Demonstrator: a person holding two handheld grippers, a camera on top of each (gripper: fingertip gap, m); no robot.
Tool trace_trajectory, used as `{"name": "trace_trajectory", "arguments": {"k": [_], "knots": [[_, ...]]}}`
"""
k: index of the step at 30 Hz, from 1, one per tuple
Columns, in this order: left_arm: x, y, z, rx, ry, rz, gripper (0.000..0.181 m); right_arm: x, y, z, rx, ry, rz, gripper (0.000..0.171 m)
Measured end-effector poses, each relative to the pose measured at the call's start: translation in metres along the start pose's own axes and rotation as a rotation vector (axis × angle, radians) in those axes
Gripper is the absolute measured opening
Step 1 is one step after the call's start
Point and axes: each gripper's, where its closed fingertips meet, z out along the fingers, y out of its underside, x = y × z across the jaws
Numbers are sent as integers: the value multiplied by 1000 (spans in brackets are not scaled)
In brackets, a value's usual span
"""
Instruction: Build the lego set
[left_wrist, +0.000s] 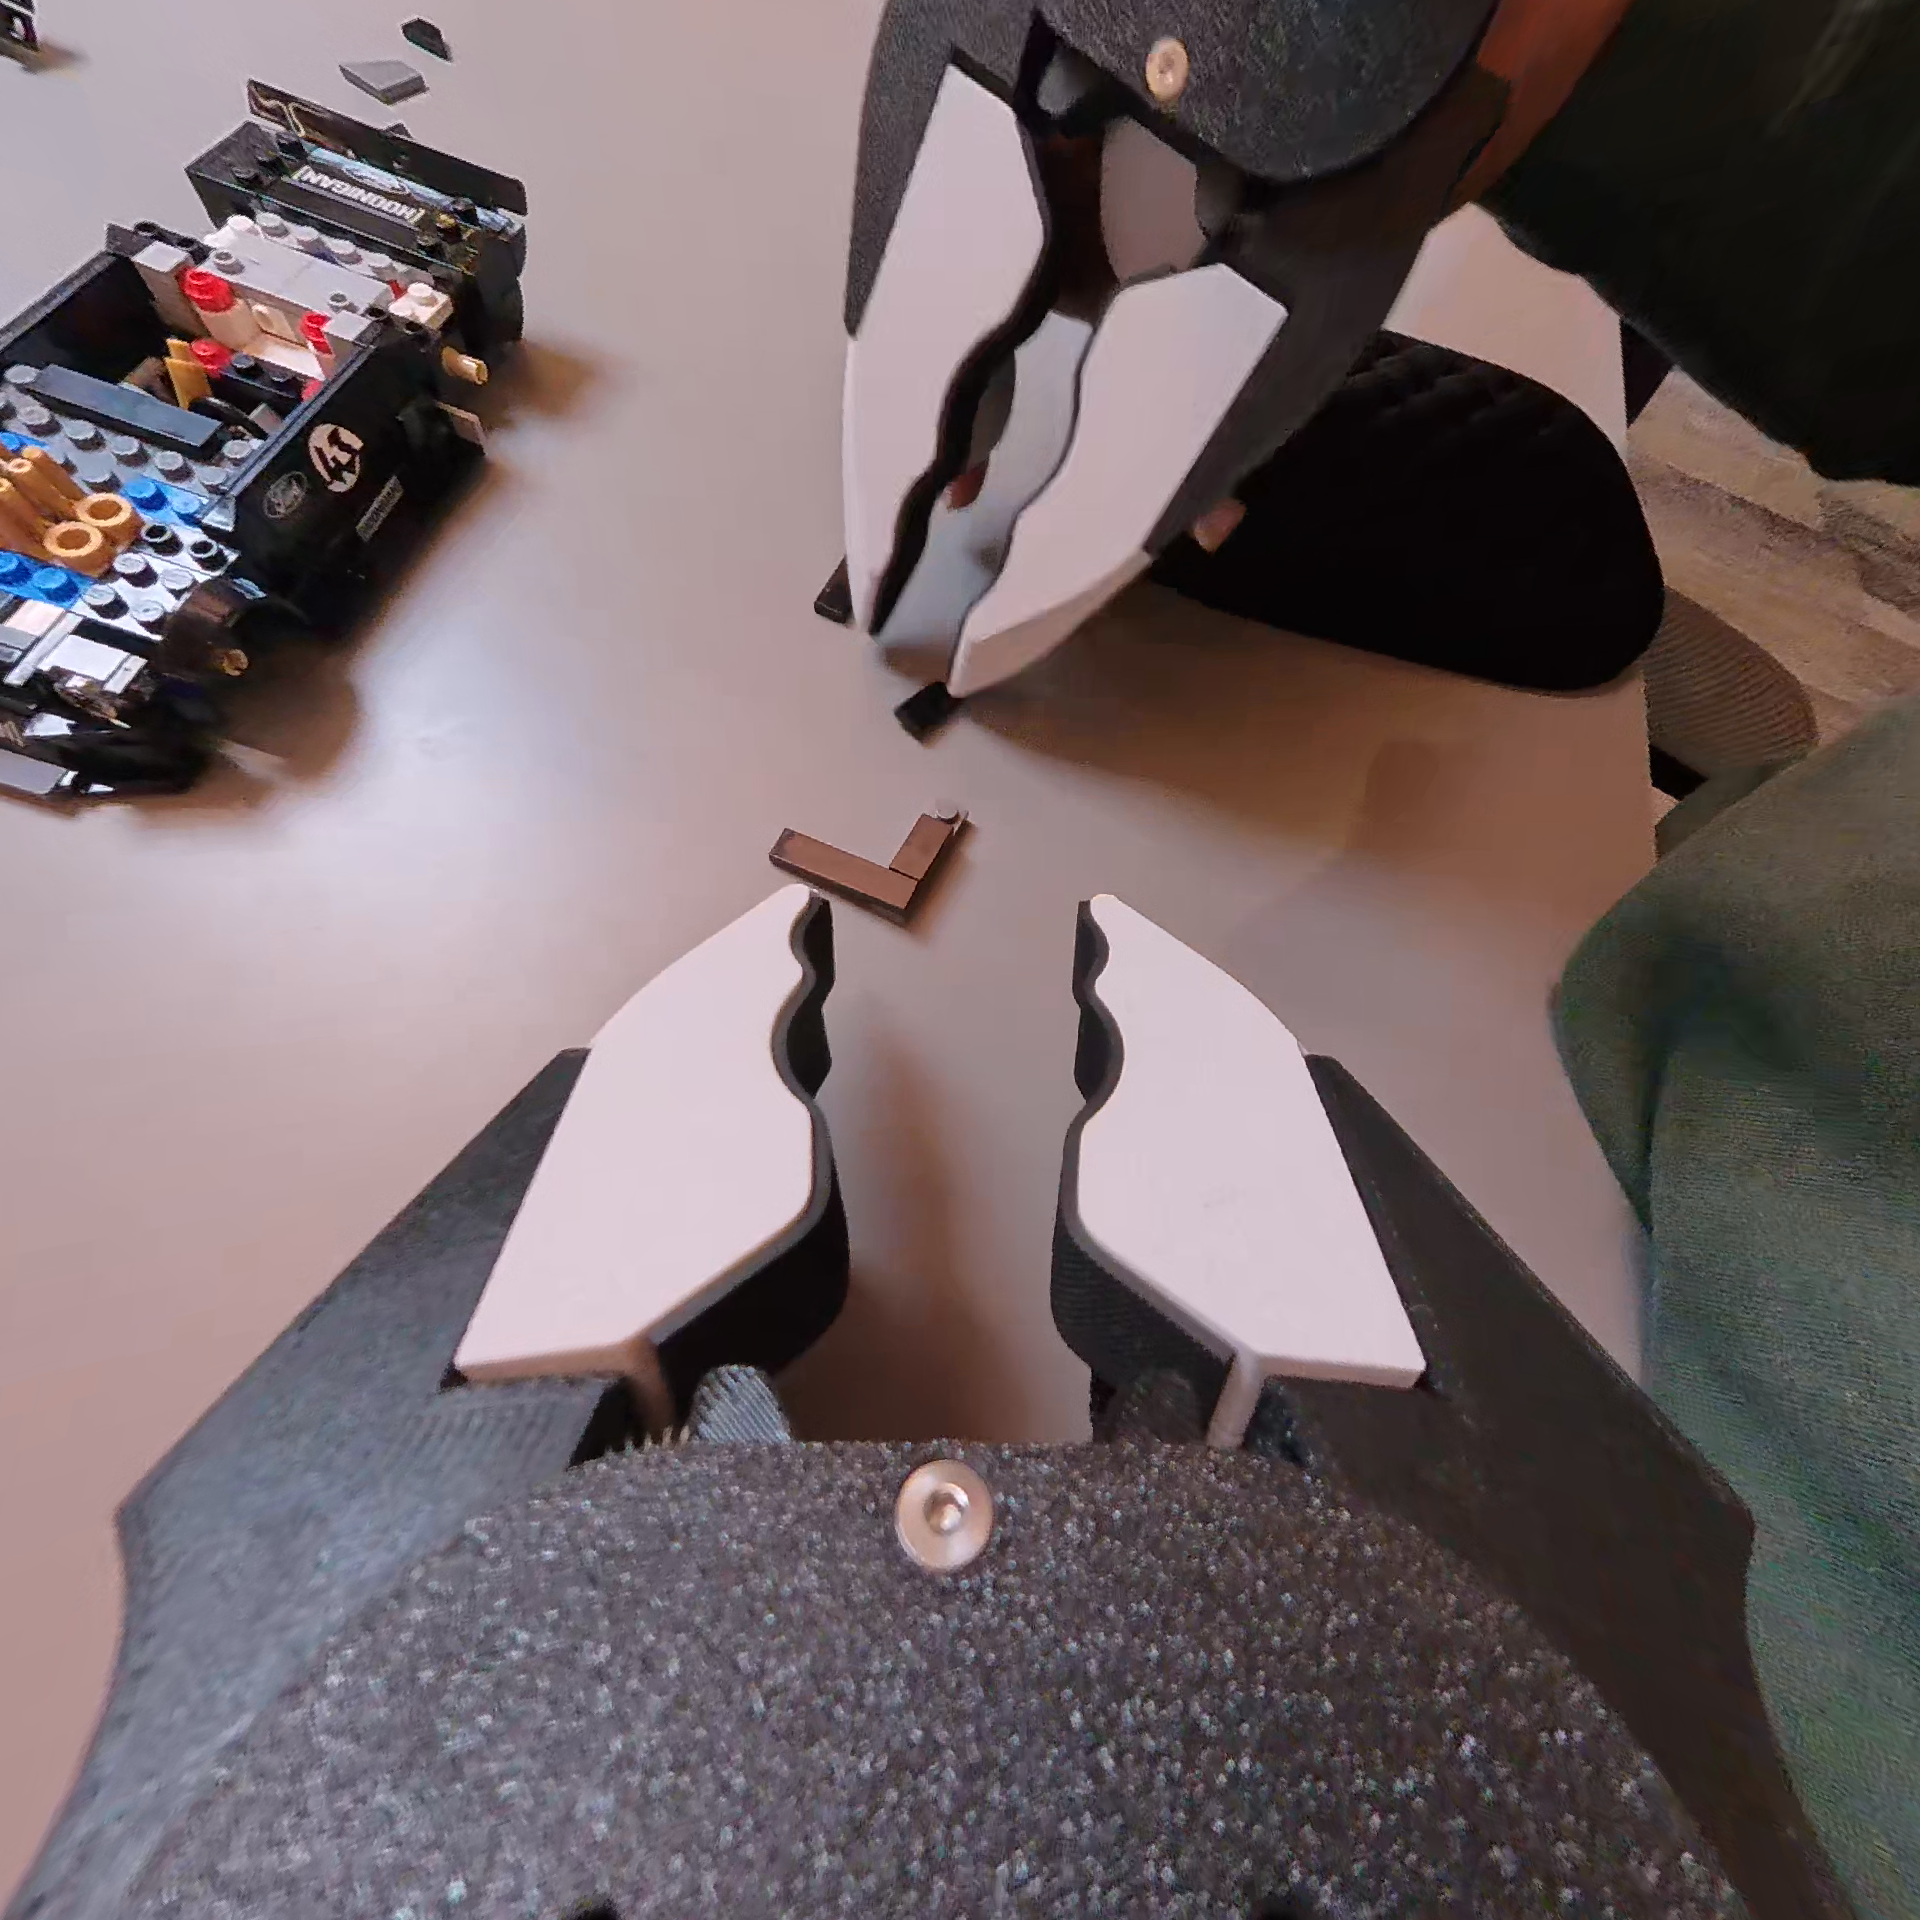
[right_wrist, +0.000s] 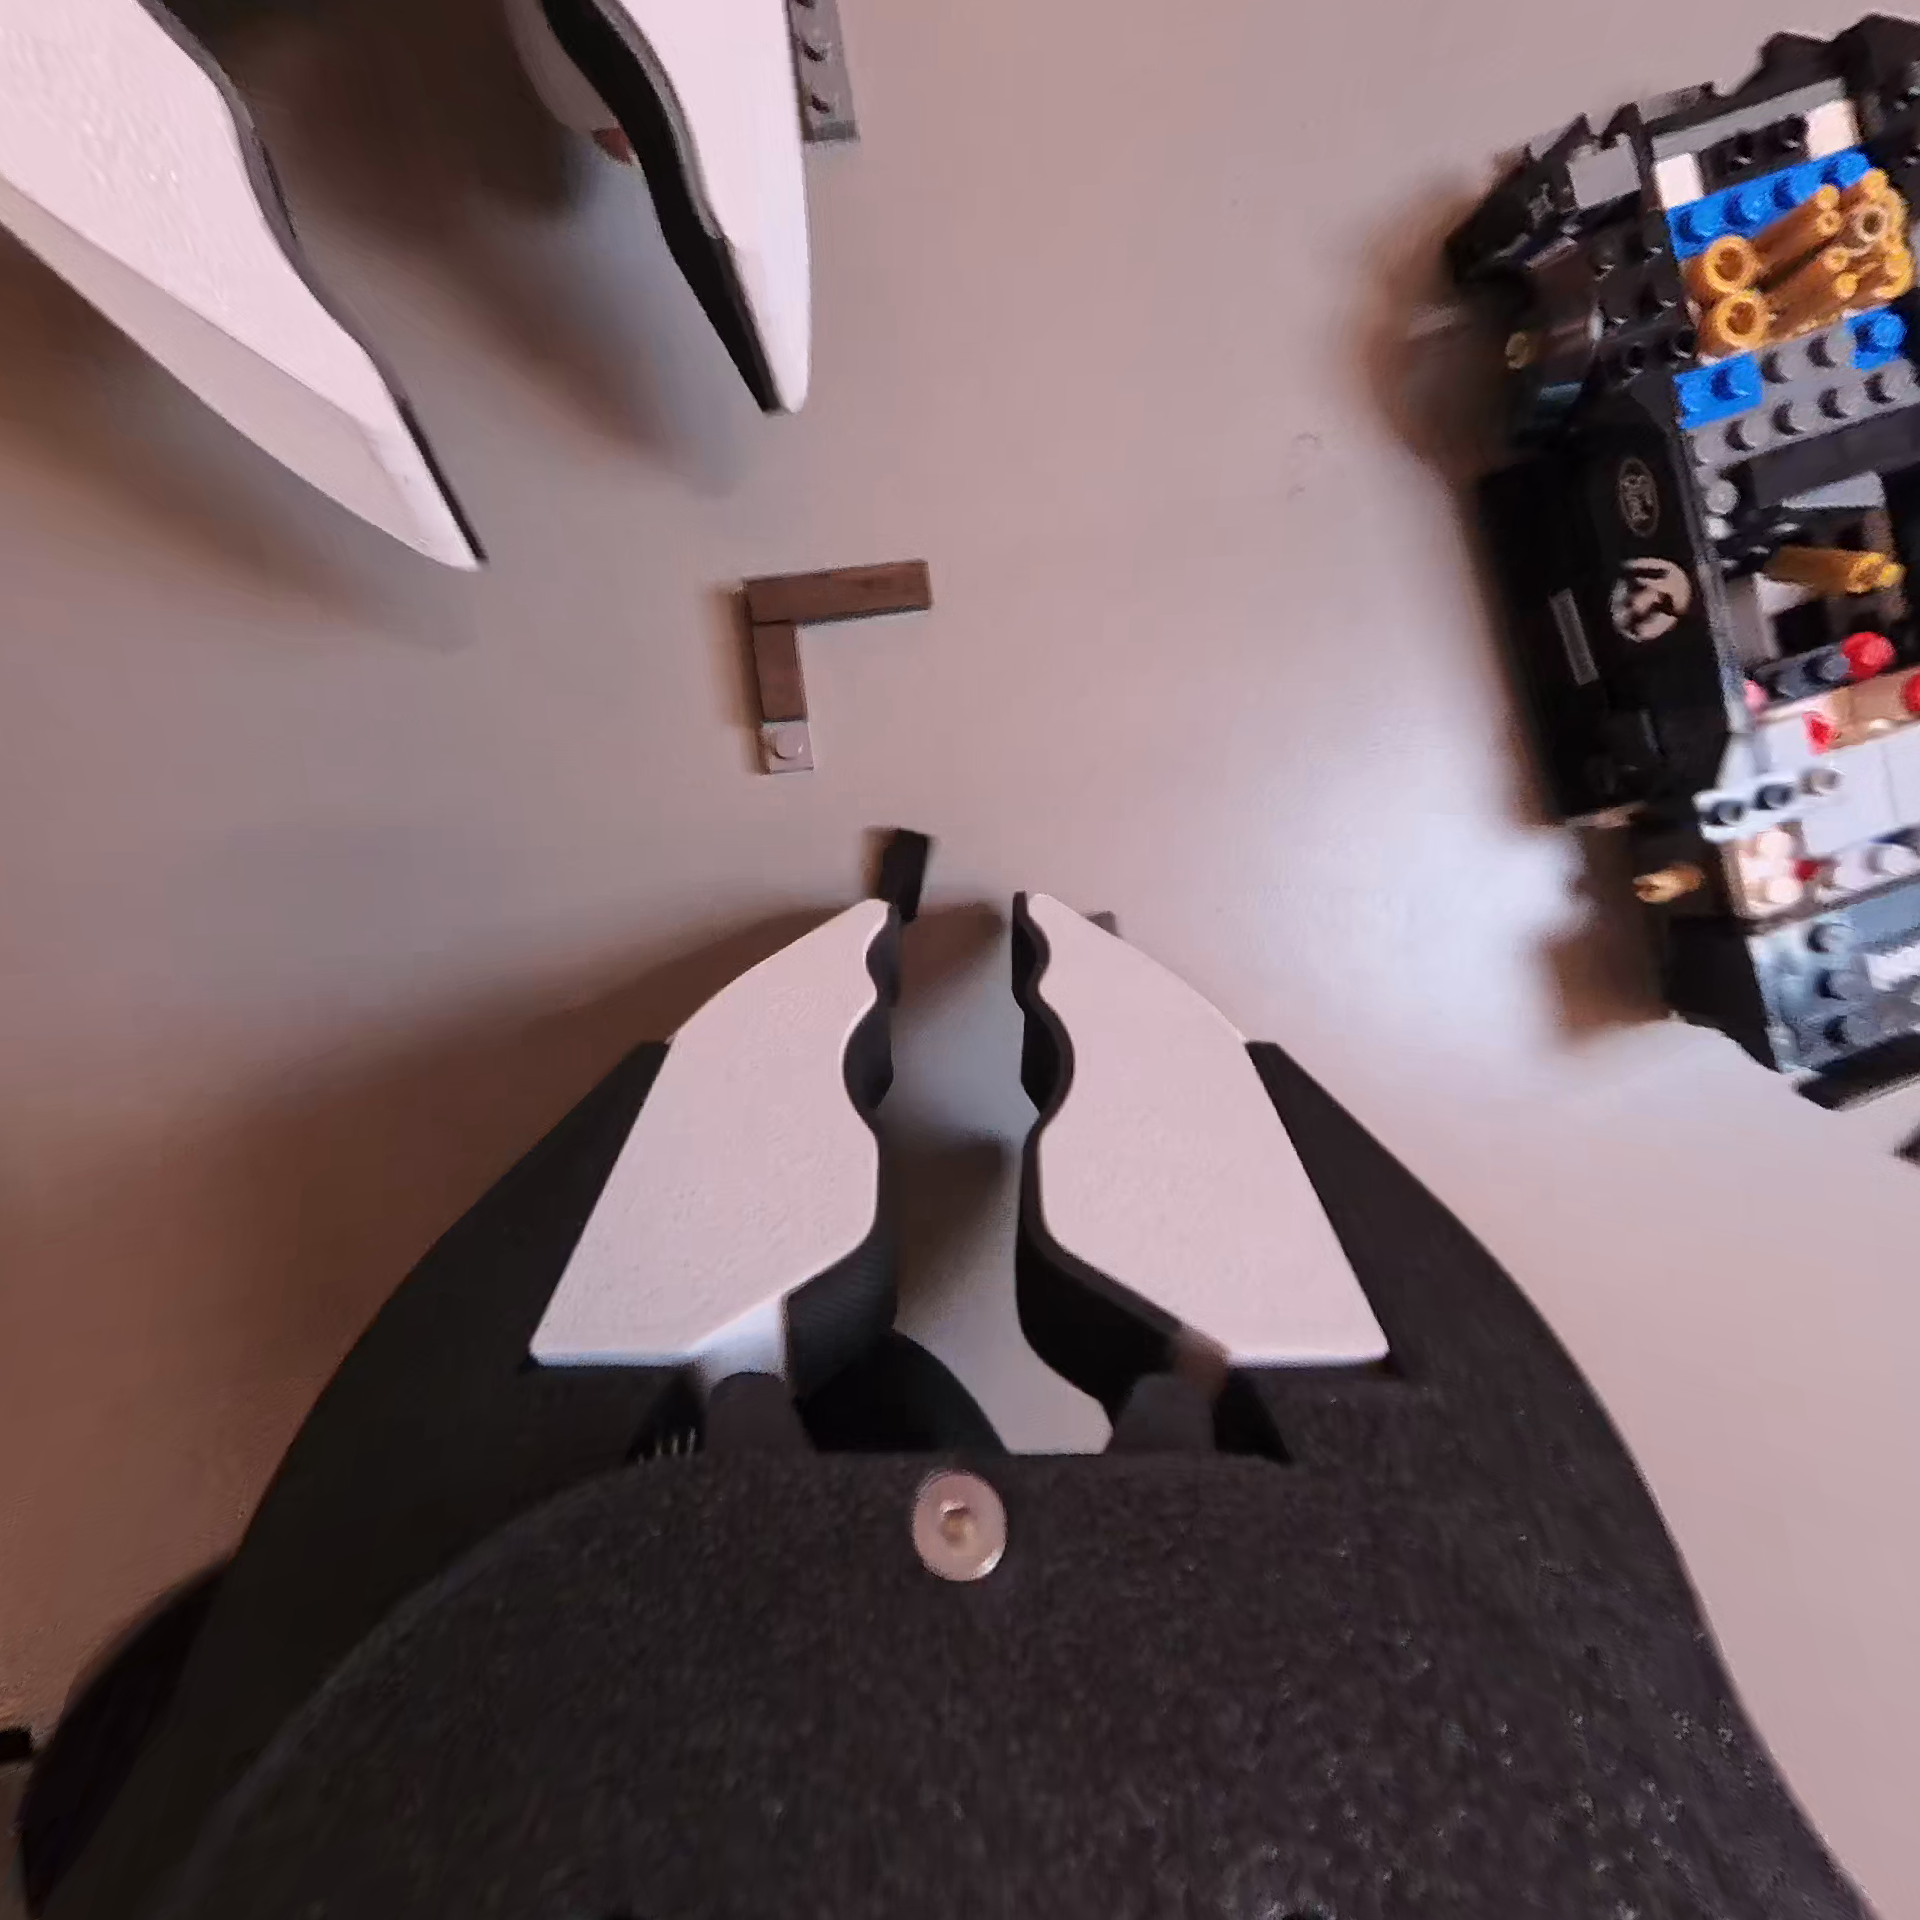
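Brown L-piece (left_wrist: 873, 868) lies btwn both tongs: left tongs (left_wrist: 951, 914) apart, right tongs (right_wrist: 951, 912) apart, nothing held.

I see warm, even indoor light on the bench (left_wrist: 623, 1039), bright enough, with soft brownish shadows under the lego car (left_wrist: 208, 416) and beneath my left tongs (left_wrist: 951, 914). The right wrist view is smeared by motion blur, worst on the car (right_wrist: 1714, 571) at its edge; the L-shaped piece (right_wrist: 790, 634) is soft too. Both views bow strongly toward the corners. Faint glare sits on the white fingers (left_wrist: 665, 1143).
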Motion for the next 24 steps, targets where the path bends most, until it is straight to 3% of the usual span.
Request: {"name": "trace_trajectory", "arguments": {"k": [9, 11, 16, 21, 24], "knots": [[1, 2, 0, -6, 12, 3, 43, 29, 17, -5, -75, 5, -36, 20], [1, 2, 1, -7, 11, 0, 42, 29, 14, -3, -66, -7, -29, 9], [-1, 4, 3, -19, 2, 4, 41, 30, 14, -3, -90, -9, -101, 8], [-5, 11, 14, -93, -45, 95, 40, -6, -16, -11, 45, -152, -223, 8], [-13, 13, 19, -140, -85, 155, 41, -17, -21, -3, 23, -193, -312, 8]]}}
